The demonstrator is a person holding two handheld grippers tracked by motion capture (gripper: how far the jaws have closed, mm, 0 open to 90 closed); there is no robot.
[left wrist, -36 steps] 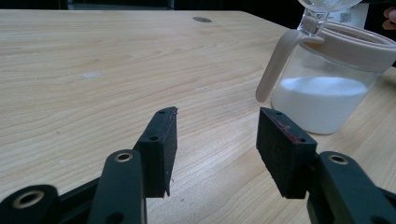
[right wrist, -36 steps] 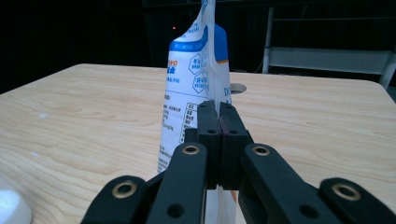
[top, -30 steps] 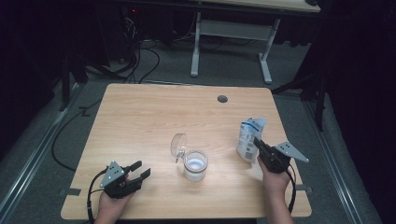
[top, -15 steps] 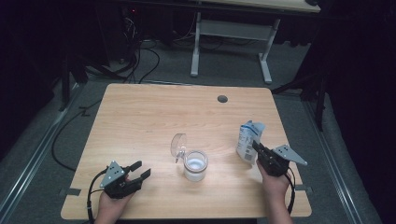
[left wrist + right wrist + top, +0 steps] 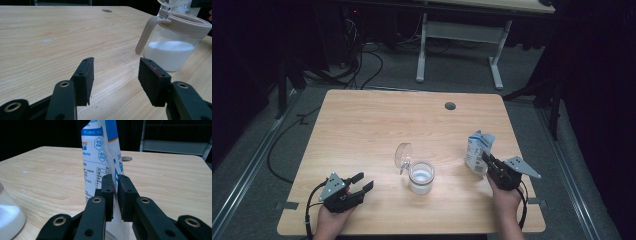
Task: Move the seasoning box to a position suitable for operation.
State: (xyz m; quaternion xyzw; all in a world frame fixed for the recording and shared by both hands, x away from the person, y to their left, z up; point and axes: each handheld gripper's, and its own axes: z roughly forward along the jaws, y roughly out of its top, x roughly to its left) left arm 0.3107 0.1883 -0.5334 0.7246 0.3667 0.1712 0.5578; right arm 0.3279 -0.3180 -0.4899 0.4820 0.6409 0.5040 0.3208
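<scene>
Your right gripper (image 5: 490, 165) had a blue-and-white pouch (image 5: 477, 150) by its edge, the jaws nearly together on the thin film and just starting to ease apart. The pouch stood upright on the counter (image 5: 377, 125), long axis vertical, near the right edge and directly ahead of those jaws. The lidded jar (image 5: 420, 177) of white powder sat to its left, lid flipped up, between your hands. Your left gripper (image 5: 357, 185) rested with jaws open and empty, pointing toward the jar. Open counter lay beyond.
</scene>
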